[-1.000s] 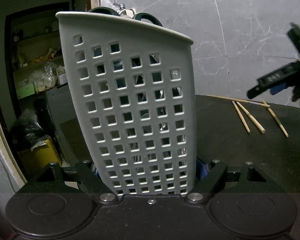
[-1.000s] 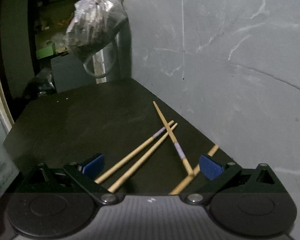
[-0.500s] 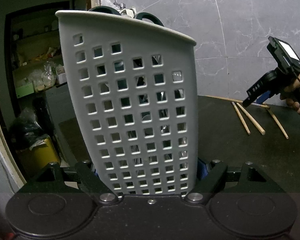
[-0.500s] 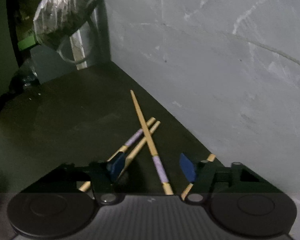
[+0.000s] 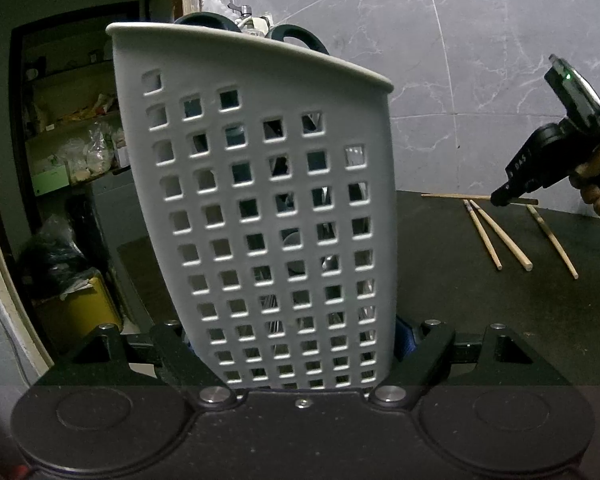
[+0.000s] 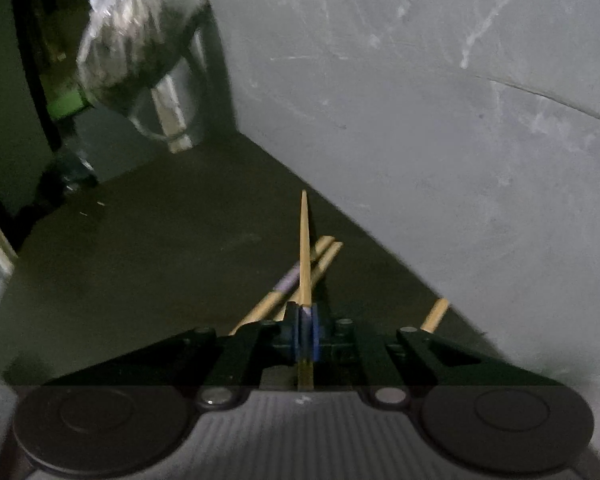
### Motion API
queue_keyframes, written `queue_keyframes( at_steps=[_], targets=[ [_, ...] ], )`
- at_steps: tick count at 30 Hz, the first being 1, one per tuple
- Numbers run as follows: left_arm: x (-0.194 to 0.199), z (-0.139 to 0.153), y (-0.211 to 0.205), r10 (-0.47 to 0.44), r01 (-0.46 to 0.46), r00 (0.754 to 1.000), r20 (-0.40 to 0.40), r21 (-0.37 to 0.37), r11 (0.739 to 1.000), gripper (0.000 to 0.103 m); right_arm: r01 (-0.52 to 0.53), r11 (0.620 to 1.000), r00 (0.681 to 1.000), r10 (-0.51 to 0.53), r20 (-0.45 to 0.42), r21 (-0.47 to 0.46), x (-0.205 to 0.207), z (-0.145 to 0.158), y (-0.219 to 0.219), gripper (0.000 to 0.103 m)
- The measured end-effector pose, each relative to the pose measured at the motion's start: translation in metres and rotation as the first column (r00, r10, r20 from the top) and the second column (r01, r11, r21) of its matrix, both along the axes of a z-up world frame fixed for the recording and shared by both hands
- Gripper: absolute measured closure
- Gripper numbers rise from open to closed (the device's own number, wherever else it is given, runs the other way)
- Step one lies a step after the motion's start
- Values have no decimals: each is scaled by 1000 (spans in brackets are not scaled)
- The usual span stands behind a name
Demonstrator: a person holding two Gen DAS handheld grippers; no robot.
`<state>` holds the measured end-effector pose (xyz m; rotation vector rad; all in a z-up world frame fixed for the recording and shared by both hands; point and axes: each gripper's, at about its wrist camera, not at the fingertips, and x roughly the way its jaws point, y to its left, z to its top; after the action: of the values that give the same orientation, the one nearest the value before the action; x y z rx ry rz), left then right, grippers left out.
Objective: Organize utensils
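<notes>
I see a pale grey basket patterned with square holes, tan chopsticks banded lilac on the black counter beside it, before grey marble-veined wall tiles.

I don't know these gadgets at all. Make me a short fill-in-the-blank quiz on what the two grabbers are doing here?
1. The left gripper is clamped on a white perforated ____.
2. The right gripper is shut on one ____.
3. The other chopsticks lie on the dark ____.
4. Apart from the held one, ____ chopsticks lie there.

Missing words: basket; chopstick; table; three
</notes>
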<state>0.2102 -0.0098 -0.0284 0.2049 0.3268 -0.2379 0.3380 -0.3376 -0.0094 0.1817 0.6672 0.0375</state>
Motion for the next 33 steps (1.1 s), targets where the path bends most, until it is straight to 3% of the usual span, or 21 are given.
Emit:
queue_keyframes(
  at_steps=[7,19,22,27,33],
  targets=[
    [-1,0,0,-1,1,1000,0,-1,1000,20,-30,994,999,32,-19,108,-8,0,20,96],
    [-1,0,2,-3,3,1000,0,-5,1000,20,-103,989,990,112,-85,110,-20,-4,58,95],
    [-1,0,2,-3,3,1000,0,-6,1000,20,-113,987,988,124,-93,114,-22,-3,60,88],
    [-1,0,2,-4,4,1000,0,-7,1000,20,-104,992,991,109,-78,69,-20,1,63,52],
    [-1,-1,2,-3,3,1000,1,-7,1000,20,-99,995,989,95,-110,-23,0,2,73,41]
  ],
)
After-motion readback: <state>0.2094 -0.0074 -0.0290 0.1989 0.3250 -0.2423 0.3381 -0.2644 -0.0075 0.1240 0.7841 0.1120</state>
